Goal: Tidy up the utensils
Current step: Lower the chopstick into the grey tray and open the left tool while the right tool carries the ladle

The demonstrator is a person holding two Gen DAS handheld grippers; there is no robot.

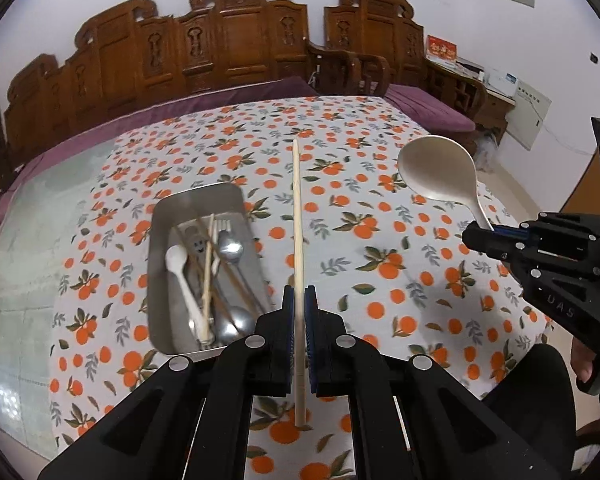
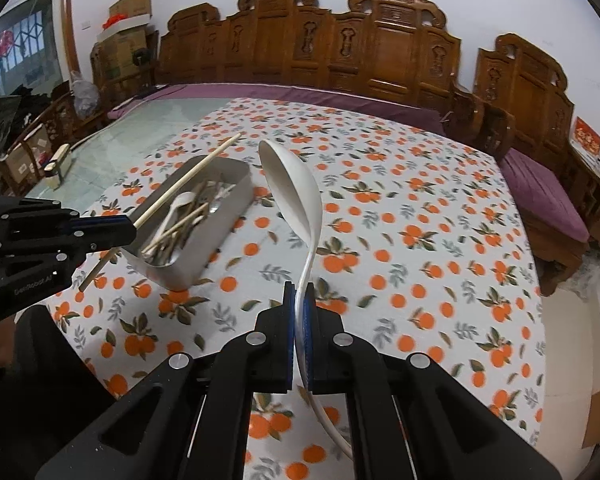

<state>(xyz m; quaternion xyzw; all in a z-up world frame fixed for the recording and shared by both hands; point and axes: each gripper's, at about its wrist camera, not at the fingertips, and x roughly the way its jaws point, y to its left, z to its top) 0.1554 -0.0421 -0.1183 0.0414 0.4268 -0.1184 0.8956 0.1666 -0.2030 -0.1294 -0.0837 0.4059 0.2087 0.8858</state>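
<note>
Rectangular stainless-steel tray [image 1: 236, 200]: on the counter covered by a white cloth printed with oranges [image 1: 380, 240], at the left; holds a small white plastic spoon [image 1: 180, 264], metal spoons, a fork and wooden chopsticks, lying lengthwise in a loose heap.

Left claw [image 1: 299, 320]: pressed together on a single pale wooden chopstick [image 1: 297, 220], pinched at its lower third. The stick runs straight forward between the pads, raised above the cloth, just to the right of the tray.

Right claw [image 2: 300, 316]: clamped on the thin curved handle of a large white ladle-shaped spoon [image 2: 290, 184]. The bowl stands up ahead of the pads, held clear of the cloth, to the right of the tray.
</note>
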